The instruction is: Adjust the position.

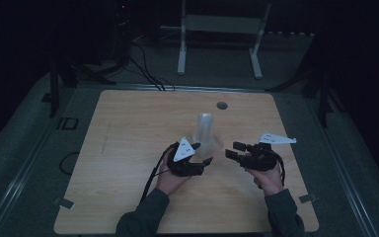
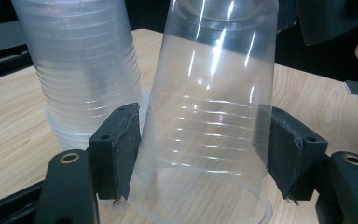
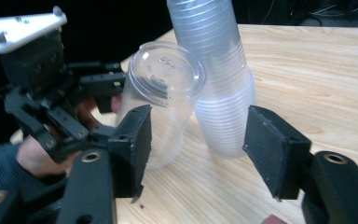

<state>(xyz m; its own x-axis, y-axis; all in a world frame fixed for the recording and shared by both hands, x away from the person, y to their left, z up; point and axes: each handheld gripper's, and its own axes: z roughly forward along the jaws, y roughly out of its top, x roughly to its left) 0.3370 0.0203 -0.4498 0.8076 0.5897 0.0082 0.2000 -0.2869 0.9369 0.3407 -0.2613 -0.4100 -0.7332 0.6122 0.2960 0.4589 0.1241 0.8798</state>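
Observation:
A single clear plastic cup [image 2: 209, 116], turned bottom up and tilted, sits between the pads of my left gripper [image 2: 198, 154], which is shut on its lower wall. Its rim hangs just above the wooden table [image 2: 9, 140]. Right beside it a stack of clear cups [image 2: 84, 70] stands upside down on the table. From above, the stack [image 1: 205, 126] is at mid-table with the left gripper [image 1: 205, 160] just in front of it. My right gripper [image 3: 196, 149] is a little to the right, its jaws apart with nothing between them, facing the held cup [image 3: 163, 93] and the stack [image 3: 219, 84].
A small round hole [image 1: 221, 105] lies in the tabletop behind the stack. Beyond the table's far edge stand a white frame [image 1: 222, 29] and dark cables [image 1: 143, 69] on the floor. The room around is dim.

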